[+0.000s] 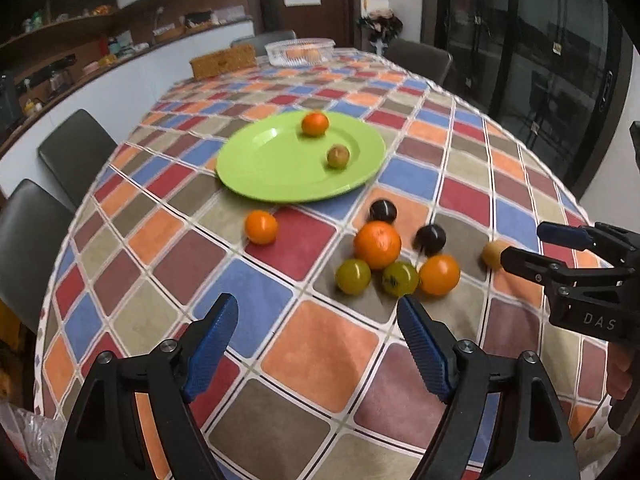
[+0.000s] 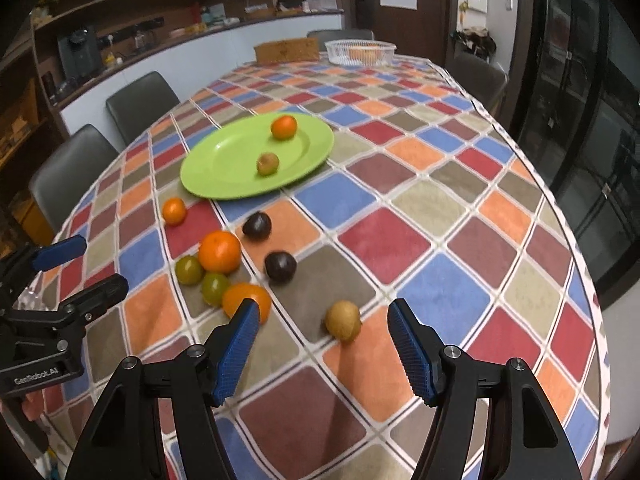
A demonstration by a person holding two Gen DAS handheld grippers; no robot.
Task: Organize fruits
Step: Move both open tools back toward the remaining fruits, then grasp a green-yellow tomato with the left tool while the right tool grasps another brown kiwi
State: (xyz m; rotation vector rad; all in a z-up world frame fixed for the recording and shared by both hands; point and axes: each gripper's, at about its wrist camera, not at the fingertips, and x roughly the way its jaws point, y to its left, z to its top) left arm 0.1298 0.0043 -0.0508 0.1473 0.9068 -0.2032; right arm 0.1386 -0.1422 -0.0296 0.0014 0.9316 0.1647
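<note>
A green plate (image 1: 280, 164) (image 2: 224, 168) on the checked tablecloth holds a small orange (image 1: 315, 124) and a brownish fruit (image 1: 338, 156). In front of it lie loose fruits: a small orange (image 1: 261, 227), a big orange (image 1: 377, 245), two dark plums (image 1: 383, 211), two green fruits (image 1: 353, 276) and another orange (image 1: 439, 274). My left gripper (image 1: 316, 302) (image 2: 101, 262) hovers open and empty just short of the green fruits. My right gripper (image 2: 323, 305) (image 1: 522, 243) is open too. A tan fruit (image 2: 343, 320) (image 1: 491, 254) lies just ahead between its fingers, untouched.
At the table's far end stand a wicker box (image 1: 222, 62) and a clear basket (image 1: 300, 52) with fruit in it. Grey chairs (image 1: 74, 152) line the left side. The table's edge (image 2: 580, 264) curves along the right, near dark glass doors. A plastic bag (image 1: 36, 436) shows at bottom left.
</note>
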